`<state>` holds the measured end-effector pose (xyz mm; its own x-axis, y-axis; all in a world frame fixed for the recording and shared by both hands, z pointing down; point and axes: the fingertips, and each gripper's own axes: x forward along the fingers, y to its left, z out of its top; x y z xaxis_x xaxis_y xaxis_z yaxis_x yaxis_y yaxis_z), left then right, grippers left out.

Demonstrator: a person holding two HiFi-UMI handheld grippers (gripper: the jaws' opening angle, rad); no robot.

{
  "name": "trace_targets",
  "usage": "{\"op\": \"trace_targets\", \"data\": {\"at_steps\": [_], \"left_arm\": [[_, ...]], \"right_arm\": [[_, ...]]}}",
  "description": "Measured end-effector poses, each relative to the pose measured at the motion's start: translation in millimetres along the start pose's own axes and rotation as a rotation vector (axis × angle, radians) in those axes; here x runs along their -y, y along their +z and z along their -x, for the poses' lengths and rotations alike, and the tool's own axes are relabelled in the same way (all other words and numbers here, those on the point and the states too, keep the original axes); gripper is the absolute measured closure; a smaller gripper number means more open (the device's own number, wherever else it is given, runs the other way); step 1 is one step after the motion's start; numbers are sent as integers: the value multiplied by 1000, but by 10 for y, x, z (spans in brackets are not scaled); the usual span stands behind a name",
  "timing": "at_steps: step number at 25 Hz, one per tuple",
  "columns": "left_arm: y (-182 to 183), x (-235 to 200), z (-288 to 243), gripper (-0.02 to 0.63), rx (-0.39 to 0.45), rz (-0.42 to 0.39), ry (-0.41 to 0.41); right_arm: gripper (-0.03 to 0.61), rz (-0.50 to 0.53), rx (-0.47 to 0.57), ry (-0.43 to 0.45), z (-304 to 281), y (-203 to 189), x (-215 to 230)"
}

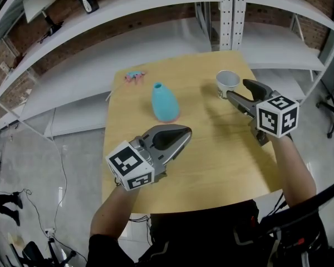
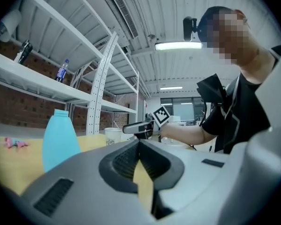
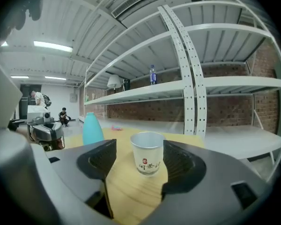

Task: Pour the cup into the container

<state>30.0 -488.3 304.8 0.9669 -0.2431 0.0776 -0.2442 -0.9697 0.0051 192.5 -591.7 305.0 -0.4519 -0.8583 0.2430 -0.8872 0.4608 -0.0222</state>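
**Released around the cup, clenched on nothing**

Reaches forward with the right gripper (image 1: 237, 89) from the right side of the table (image 1: 211, 160), bare forearm stretched out, marker cube (image 1: 277, 115) turned up toward the head camera. Points the jaws away and to the left, roughly level with the tabletop, one on each side of the white paper cup (image 1: 227, 81). Has that claw released: jaws wide apart, a clear gap at the left pad, the right pad close to the cup wall without squeezing it. Finds the cup upright on the far right part of the table, red print on its side, contents not visible.

Holds the left gripper (image 1: 185, 132) low at the near middle of the table, forearm rising from the bottom edge, jaws aimed away and slightly right, toward the container (image 1: 165, 102). Has that claw clenched: tips together, nothing between them, only a wedge of tabletop showing behind the pads.

Counts as follows: two grippers; one cup; one turquoise container, upright near the table's middle, well apart from the cup and to its left; one small pink object (image 1: 134, 75) near the far left edge; one table.
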Motion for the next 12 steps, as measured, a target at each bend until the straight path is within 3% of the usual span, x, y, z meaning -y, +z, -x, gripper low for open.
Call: {"op": "trace_targets", "data": {"at_steps": [12], "left_arm": [[-109, -66, -37, 612, 13, 34, -1]], "right_arm": [[264, -41, -66, 23, -377, -268, 144]]}}
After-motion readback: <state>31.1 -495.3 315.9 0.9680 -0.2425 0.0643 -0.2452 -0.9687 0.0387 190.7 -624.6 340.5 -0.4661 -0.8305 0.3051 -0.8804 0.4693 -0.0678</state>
